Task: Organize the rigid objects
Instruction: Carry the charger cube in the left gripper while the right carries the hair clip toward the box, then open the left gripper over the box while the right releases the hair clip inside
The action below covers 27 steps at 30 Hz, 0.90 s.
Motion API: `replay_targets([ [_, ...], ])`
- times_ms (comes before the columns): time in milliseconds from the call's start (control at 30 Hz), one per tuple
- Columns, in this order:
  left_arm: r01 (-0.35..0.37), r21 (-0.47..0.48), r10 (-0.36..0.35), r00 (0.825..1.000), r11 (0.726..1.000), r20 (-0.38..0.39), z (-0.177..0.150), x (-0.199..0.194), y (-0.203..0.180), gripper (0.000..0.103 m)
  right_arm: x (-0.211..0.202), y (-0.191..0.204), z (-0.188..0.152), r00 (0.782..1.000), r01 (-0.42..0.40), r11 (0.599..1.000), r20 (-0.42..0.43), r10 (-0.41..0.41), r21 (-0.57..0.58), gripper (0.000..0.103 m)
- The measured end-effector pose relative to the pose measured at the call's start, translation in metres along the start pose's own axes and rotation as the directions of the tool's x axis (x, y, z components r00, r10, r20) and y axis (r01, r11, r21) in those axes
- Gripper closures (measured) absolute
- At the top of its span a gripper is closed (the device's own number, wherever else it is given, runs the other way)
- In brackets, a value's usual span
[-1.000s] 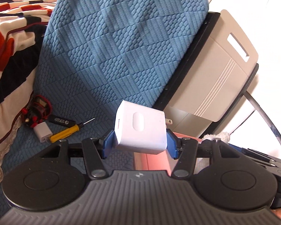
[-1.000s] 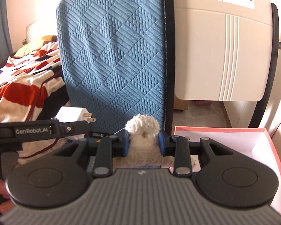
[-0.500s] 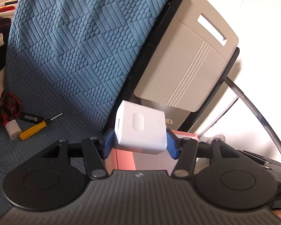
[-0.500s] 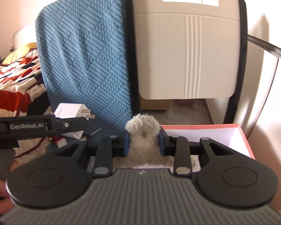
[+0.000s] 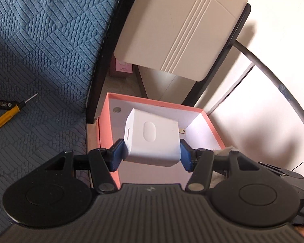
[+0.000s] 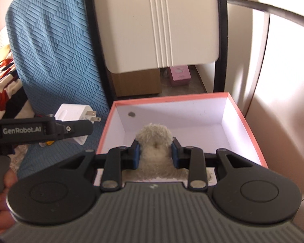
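My left gripper [image 5: 152,154] is shut on a white plug charger [image 5: 152,139] and holds it above the near left part of an open pink box [image 5: 109,119] with a white inside. The charger also shows in the right wrist view [image 6: 74,112], left of the box [image 6: 245,119]. My right gripper [image 6: 155,154] is shut on a fluffy white plush toy [image 6: 154,137] and holds it over the box's near side. A small coin-like disc [image 6: 131,114] lies in the box's far left corner.
A yellow-handled screwdriver [image 5: 9,115] and a small black item [image 5: 3,104] lie on the blue quilted cover [image 5: 40,50] at left. A beige chair back [image 6: 158,24] stands behind the box. A pink carton [image 6: 180,75] sits on the floor beyond.
Both grippers have swung right, from over the blue cover to over the pink box, each still carrying its object. The box now fills the middle of both views.
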State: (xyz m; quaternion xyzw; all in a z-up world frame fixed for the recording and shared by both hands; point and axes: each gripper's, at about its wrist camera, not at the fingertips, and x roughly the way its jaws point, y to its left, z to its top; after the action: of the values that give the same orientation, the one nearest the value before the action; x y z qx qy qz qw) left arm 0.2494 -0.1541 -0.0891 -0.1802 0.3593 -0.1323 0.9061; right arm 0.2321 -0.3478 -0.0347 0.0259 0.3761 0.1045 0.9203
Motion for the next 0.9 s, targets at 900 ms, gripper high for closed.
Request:
replay_targets([
  [900,-0.038,0.019,0.042,0.973,0.999,-0.228,-0.046,0.073,-0.019,0.040,0.044,-0.060,-0.053,0.974,0.028,0.994,-0.225,-0.003,0.107,0.069],
])
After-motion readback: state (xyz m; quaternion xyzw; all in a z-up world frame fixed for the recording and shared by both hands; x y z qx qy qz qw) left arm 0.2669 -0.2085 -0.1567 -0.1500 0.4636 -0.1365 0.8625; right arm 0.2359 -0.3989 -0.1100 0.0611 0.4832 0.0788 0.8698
